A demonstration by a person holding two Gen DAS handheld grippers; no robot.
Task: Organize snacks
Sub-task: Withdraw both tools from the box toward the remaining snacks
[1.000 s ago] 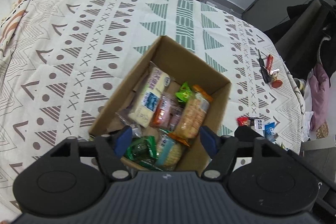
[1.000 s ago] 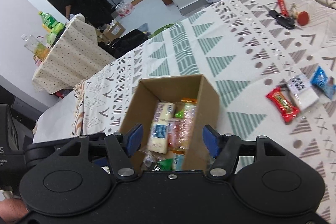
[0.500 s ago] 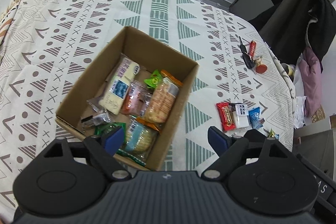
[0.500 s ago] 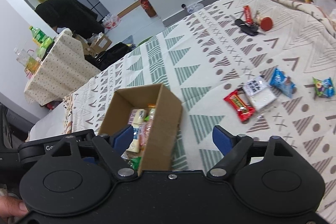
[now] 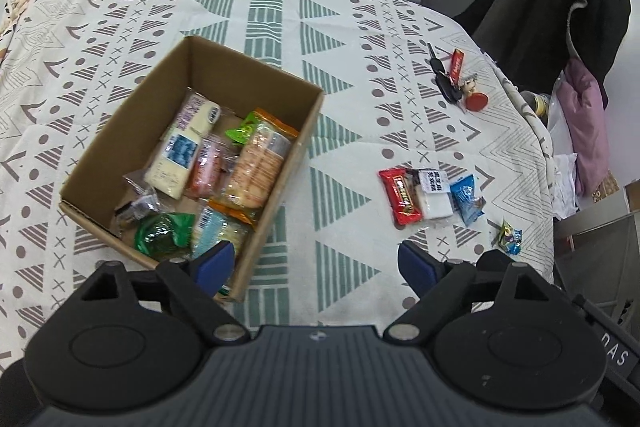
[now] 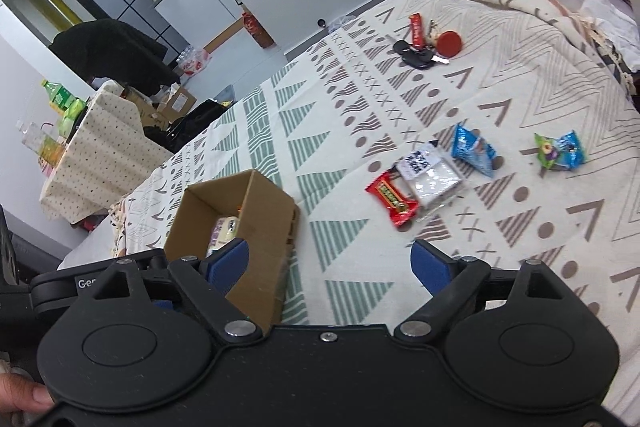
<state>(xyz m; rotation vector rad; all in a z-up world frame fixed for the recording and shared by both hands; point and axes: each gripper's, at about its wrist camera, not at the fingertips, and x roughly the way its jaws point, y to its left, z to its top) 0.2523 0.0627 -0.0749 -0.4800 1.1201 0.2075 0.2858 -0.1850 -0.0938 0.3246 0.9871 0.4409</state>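
Left wrist view: both grippers spread wide, empty, above cardboard box.

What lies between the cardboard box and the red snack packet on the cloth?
Nothing: between the cardboard box and the red snack packet there is only bare patterned tablecloth, clearest in the left wrist view.

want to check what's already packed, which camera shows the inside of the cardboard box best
The left wrist view. It looks down into the open cardboard box, so the floor and the packets lying on it are plain. The right wrist view sees the box from the side: mostly its outer wall, with one pale packet visible inside.
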